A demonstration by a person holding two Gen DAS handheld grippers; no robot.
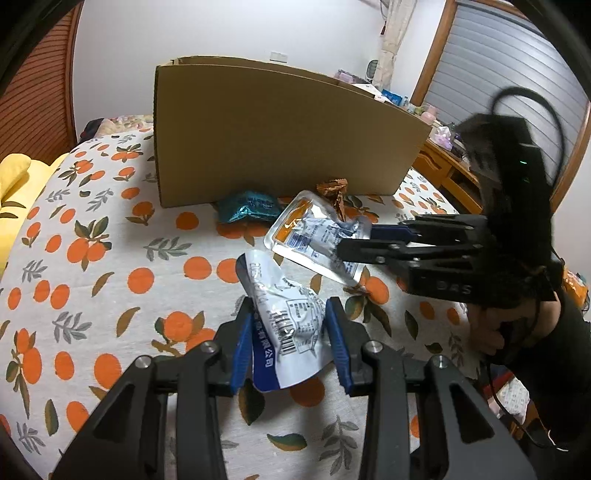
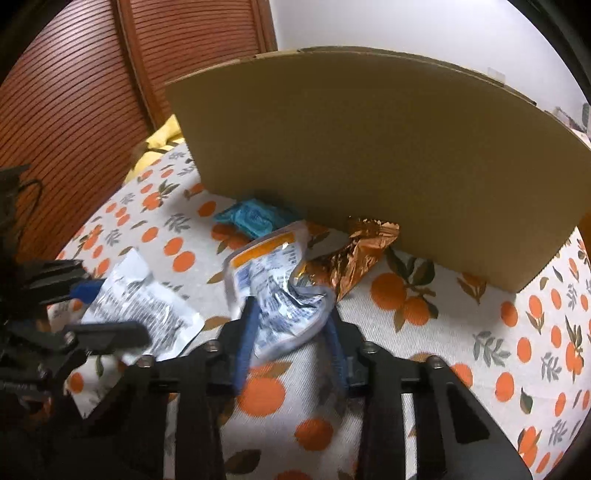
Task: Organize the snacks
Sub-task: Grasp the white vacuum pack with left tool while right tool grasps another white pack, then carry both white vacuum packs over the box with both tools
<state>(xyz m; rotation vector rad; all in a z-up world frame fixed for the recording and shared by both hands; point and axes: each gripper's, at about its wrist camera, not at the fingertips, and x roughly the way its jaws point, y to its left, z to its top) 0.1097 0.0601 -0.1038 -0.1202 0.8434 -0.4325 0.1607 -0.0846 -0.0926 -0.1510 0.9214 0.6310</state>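
Snack packets lie on a bed cover printed with oranges (image 1: pixel 92 258), in front of a tall cardboard box (image 1: pixel 277 140). Left gripper (image 1: pixel 291 325) pinches a crumpled silver-and-blue pouch (image 1: pixel 284 317) between its blue pads. Right gripper (image 2: pixel 291 325) pinches a silver pouch with an orange band (image 2: pixel 280 280). Nearer the box rest a teal packet (image 2: pixel 255 218) and a copper foil wrapper (image 2: pixel 362 251), the wrapper touching the orange-banded pouch.

White wall (image 1: pixel 221 33) at back, brown louvred panel (image 1: pixel 33 107) on left. Window w/ grey blind (image 1: pixel 498 74), wood frame, on right. Cluttered wooden desk (image 1: pixel 450 170) below it. Bed in orange-print sheet (image 1: pixel 92 258).
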